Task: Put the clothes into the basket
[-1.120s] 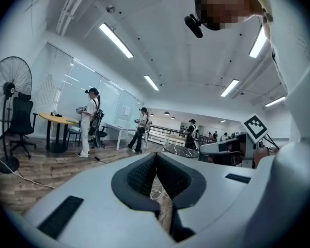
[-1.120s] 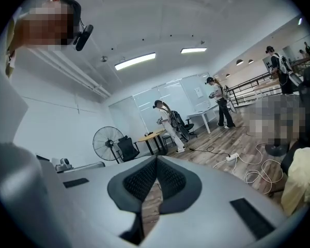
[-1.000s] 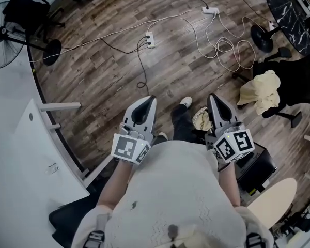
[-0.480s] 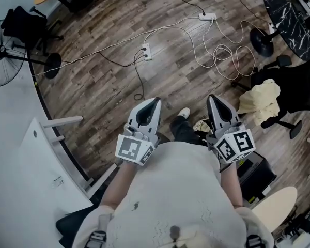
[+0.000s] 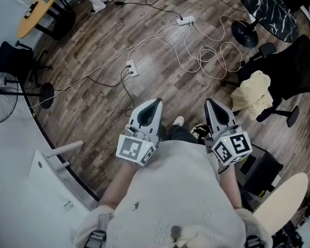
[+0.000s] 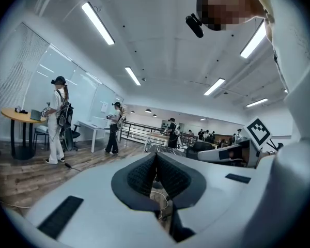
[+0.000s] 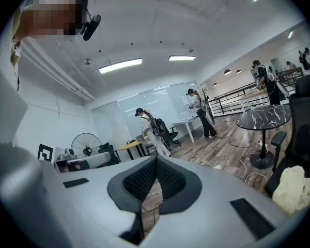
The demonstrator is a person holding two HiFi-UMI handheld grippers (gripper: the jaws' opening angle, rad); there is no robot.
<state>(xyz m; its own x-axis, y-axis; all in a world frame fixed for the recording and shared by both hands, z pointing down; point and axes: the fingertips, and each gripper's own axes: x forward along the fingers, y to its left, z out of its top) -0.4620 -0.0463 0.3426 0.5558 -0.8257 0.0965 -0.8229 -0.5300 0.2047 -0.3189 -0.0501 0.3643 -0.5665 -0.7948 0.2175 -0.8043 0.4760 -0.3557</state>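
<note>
Jaws, head view: we see the left gripper (image 5: pixel 155 103) and the right gripper (image 5: pixel 210 103) held out side by side at centre frame, each with its jaws pressed together and nothing pinched.
Clothes, head view: a pale yellow garment (image 5: pixel 252 91) lies on a black chair (image 5: pixel 294 66) at right of frame, well apart from both grippers.
Jaws, left gripper view: pads meet at the tips and nothing is between them; only wooden floor and loose cables show beyond.
Jaws, right gripper view: closed and empty as well; the pale yellow garment (image 7: pixel 293 189) sits at lower right of the frame, on the black chair (image 7: pixel 305 123).
Basket: we cannot pick one out for certain in any view.
Progress: we judge the task barely begun, with nothing held and the garment not yet reached.
Left to do: approach the chair, grip the garment, find the basket and drop it in.
</note>
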